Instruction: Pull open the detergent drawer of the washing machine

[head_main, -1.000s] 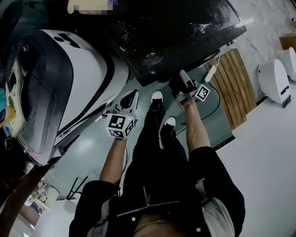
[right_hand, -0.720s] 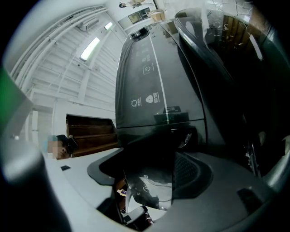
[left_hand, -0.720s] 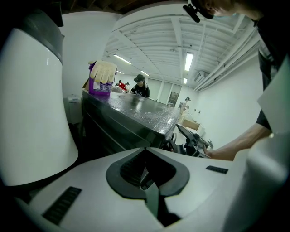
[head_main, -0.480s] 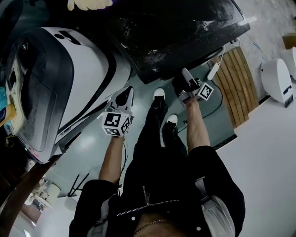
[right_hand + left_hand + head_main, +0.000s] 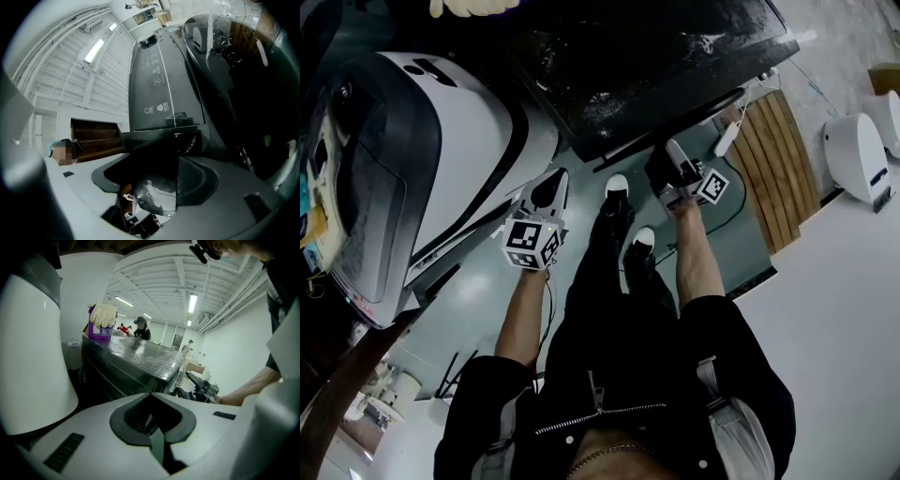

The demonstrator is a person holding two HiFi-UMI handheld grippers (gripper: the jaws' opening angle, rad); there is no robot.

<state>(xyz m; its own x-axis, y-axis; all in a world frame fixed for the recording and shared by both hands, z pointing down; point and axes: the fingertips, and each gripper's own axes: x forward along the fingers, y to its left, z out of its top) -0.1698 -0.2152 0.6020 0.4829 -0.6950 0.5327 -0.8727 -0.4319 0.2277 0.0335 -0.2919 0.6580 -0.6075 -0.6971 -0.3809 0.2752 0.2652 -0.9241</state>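
Observation:
The dark washing machine (image 5: 647,56) stands in front of me, its front edge at my right hand. My right gripper (image 5: 664,165) is up against that front, below the control panel (image 5: 157,89). In the right gripper view the glossy dark drawer front (image 5: 157,190) sits between the jaws, which are closing; I cannot see the pads pressing on it. My left gripper (image 5: 553,180) hangs apart to the left, beside a white and grey machine (image 5: 469,141). In its own view the left gripper (image 5: 152,426) is shut on nothing.
A purple bottle with a pale glove (image 5: 101,320) stands on the dark machine's top. A slatted wooden pallet (image 5: 778,178) and a white round appliance (image 5: 855,159) lie to the right. My shoes (image 5: 619,192) are on the floor between the grippers. People (image 5: 140,329) stand far off.
Both grippers stay almost where they were. The left one has drifted slightly left in the head view.

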